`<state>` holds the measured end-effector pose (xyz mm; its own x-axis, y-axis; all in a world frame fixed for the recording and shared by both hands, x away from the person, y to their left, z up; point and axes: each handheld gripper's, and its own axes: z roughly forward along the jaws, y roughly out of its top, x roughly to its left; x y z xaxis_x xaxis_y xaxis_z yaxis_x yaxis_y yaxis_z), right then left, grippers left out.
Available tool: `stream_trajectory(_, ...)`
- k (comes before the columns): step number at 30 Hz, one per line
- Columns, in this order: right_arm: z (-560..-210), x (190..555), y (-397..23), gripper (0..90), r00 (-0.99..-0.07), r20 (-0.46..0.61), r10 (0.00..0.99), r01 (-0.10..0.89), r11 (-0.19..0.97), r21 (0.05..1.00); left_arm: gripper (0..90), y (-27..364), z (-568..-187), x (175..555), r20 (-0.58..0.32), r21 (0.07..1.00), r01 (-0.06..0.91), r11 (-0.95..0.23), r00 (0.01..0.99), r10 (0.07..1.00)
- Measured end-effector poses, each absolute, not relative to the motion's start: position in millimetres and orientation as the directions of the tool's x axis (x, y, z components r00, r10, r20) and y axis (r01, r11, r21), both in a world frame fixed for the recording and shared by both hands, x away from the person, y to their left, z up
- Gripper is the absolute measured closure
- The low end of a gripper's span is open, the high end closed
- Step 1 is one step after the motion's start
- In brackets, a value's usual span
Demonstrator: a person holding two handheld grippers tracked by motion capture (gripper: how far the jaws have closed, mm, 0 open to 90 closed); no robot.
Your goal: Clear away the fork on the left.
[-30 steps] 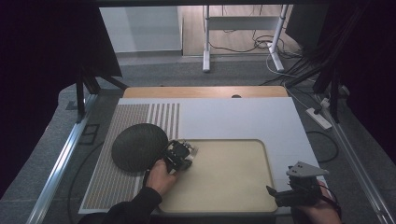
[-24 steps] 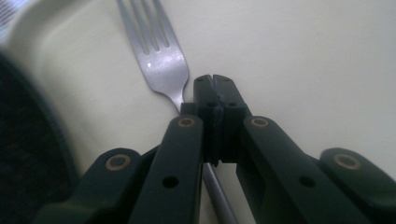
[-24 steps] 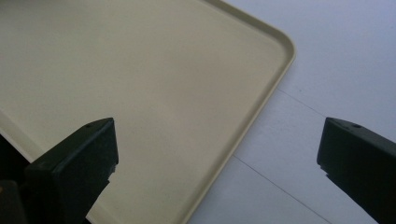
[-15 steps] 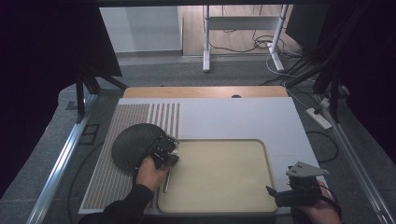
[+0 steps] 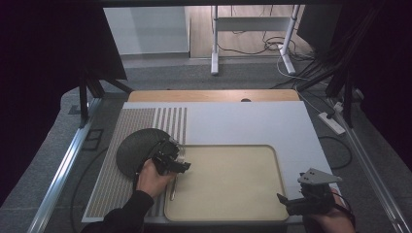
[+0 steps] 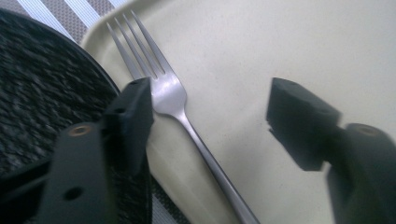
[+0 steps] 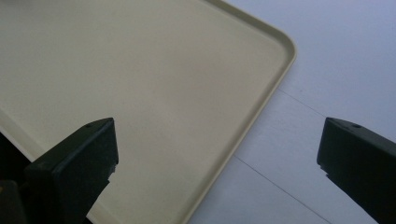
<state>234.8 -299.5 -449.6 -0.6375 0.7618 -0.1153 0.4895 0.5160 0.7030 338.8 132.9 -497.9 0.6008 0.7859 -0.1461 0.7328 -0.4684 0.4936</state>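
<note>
A silver fork (image 6: 173,100) lies along the left rim of the beige tray (image 5: 233,184), tines toward the far side, beside a dark round plate (image 5: 131,150). My left gripper (image 5: 171,159) hovers low over the fork's head. Its jaws have just been opening and now stand open, with the fork lying loose between them and neither pad pressing on it. In the left gripper view the plate (image 6: 42,84) sits just left of the left jaw. My right gripper (image 5: 284,201) rests at the tray's near right corner, open, with nothing between its jaws (image 7: 219,140).
The tray and plate sit on a white mat (image 5: 243,121) with a striped band (image 5: 145,121) at its left. The table's wooden far edge (image 5: 214,95) lies beyond. A power strip (image 5: 331,122) lies off the right side.
The left hand moved left from over the tray toward the plate's edge. Its jaws went from shut to open, and the fork now lies free on the tray's left rim. The right gripper stayed put.
</note>
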Motion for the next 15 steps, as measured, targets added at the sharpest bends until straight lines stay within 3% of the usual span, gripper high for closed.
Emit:
stream_trajectory(1, -450, 235, -300, 0.0, -0.637, -0.115, 0.762, 0.49, 0.516, 0.703, 21.0, 134, -497, 339, -0.157, 0.498, 0.733, -0.463, 0.601, 0.784)
stream_trajectory(6, -450, 235, -300, 0.0, -0.637, -0.114, 0.762, 0.49, 0.515, 0.704, 12.1, 144, -494, 337, -0.203, 0.532, 0.719, -0.447, 0.621, 0.757)
stream_trajectory(15, -450, 235, -300, 0.0, -0.637, -0.112, 0.763, 0.491, 0.514, 0.704, 3.7, 150, -495, 334, -0.194, 0.582, 0.671, -0.459, 0.663, 0.723)
